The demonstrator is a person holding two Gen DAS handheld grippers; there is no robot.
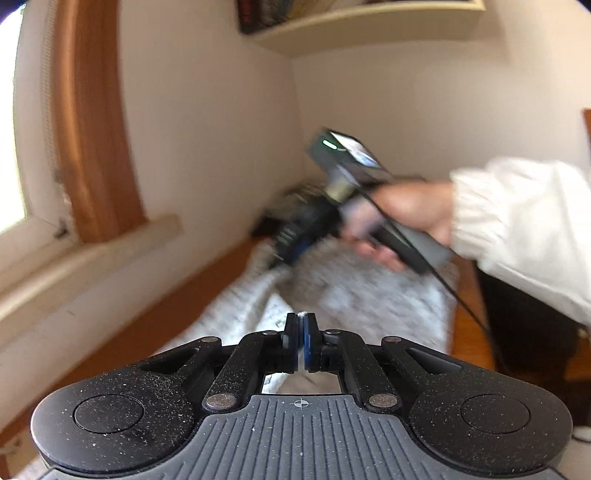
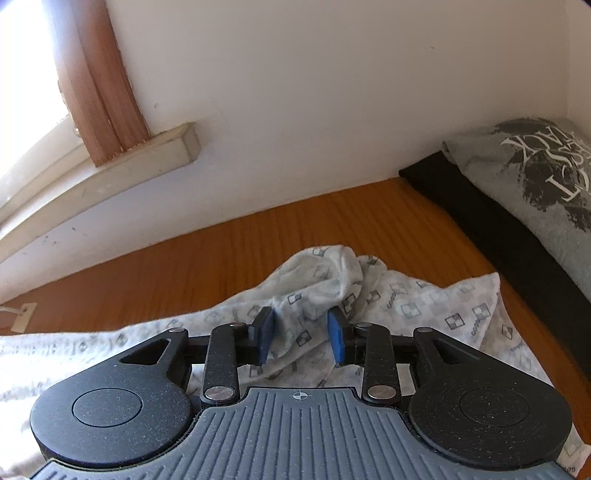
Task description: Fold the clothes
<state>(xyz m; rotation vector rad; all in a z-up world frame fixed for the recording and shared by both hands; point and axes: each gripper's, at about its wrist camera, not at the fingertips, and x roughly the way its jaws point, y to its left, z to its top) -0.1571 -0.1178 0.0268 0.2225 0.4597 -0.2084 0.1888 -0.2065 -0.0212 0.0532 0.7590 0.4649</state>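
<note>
A white cloth with a grey square print point(image 1: 369, 302) lies crumpled on the wooden table point(image 1: 166, 325). My left gripper point(image 1: 301, 325) is shut, and a thin edge of that cloth shows pinched between its blue pads. In the left wrist view a hand point(image 1: 413, 210) in a white sleeve holds my right gripper point(image 1: 288, 243), blurred, over the cloth's far end. In the right wrist view my right gripper point(image 2: 301, 332) stands with its jaws apart above a raised fold of the cloth point(image 2: 406, 306). The pads do not press on it.
A folded grey printed T-shirt point(image 2: 535, 192) lies on a black garment point(image 2: 461, 199) at the table's right, against the wall. A windowsill point(image 2: 147, 155) and a wooden window frame run along the left. A shelf point(image 1: 351, 26) hangs overhead. Bare wood point(image 2: 258, 240) shows beyond the cloth.
</note>
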